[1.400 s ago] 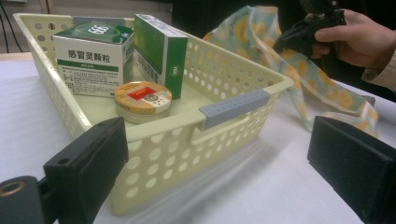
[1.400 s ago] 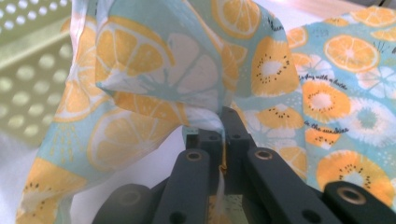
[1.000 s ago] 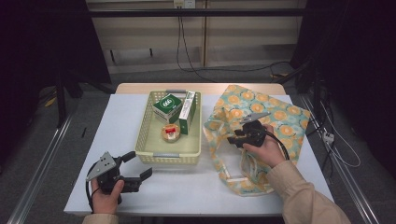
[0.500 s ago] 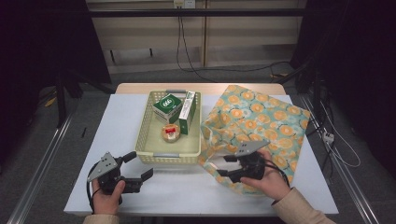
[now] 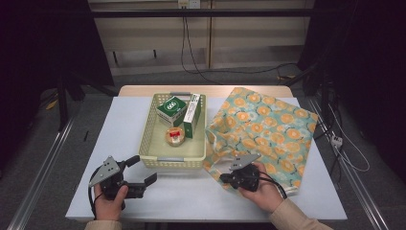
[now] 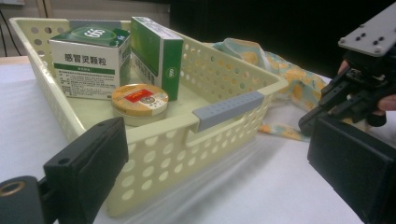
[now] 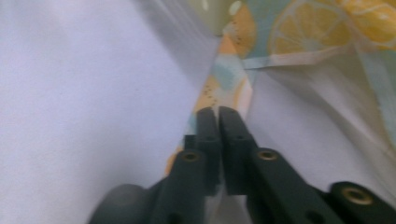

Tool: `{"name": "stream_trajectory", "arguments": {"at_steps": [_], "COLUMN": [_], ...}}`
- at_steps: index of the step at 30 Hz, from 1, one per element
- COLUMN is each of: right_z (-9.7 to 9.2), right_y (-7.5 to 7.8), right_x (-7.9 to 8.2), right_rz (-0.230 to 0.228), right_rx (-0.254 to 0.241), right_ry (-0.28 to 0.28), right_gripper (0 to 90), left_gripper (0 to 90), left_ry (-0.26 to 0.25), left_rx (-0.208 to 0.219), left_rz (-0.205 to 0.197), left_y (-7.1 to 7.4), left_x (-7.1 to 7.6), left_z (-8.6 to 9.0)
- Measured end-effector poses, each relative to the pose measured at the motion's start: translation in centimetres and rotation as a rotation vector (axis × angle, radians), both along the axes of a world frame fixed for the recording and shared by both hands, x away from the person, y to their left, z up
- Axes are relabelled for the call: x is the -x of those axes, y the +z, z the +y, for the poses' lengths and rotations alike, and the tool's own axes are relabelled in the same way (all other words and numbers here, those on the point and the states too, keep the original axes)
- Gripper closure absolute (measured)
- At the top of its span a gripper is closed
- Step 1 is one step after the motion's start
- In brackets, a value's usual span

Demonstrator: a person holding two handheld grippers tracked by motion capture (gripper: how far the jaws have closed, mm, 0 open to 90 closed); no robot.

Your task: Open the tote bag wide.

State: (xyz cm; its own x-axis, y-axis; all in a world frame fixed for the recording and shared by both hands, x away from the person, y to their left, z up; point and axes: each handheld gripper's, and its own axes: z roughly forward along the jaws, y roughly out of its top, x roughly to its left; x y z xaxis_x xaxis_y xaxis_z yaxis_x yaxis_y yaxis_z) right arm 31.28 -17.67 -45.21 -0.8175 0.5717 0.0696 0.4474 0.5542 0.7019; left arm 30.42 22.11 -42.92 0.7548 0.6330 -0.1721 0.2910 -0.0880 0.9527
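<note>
At the lower left of the high view my left gripper (image 5: pixel 142 171) rests on the white table (image 5: pixel 191 201), jaws wide apart and empty, before the pale yellow perforated plastic basket (image 5: pixel 158 160). Right of it lies the soft, light orange-patterned fabric bag (image 5: pixel 268 124). My right gripper (image 5: pixel 226 179) has just closed, pinching the bag's near-left corner; the limp cloth may slip. Blur hides how much fabric sits between the jaws.
</note>
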Motion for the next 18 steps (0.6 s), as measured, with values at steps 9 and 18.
{"name": "stream_trajectory", "arguments": {"at_steps": [9,18], "right_z": [0.4,2.5], "right_y": [1.5,2.9], "right_x": [0.7,3.2], "right_rz": [0.073,0.146], "right_rx": [-0.095,-0.227], "right_ry": [0.076,0.208], "right_gripper": [90.0,90.0], "left_gripper": [4.9,4.9], "left_ry": [0.000,0.000], "left_rx": [-0.006,-0.007], "left_rz": [0.000,-0.002], "left_y": [0.0,0.0], "left_x": [0.0,0.0], "left_z": [0.1,0.1]}}
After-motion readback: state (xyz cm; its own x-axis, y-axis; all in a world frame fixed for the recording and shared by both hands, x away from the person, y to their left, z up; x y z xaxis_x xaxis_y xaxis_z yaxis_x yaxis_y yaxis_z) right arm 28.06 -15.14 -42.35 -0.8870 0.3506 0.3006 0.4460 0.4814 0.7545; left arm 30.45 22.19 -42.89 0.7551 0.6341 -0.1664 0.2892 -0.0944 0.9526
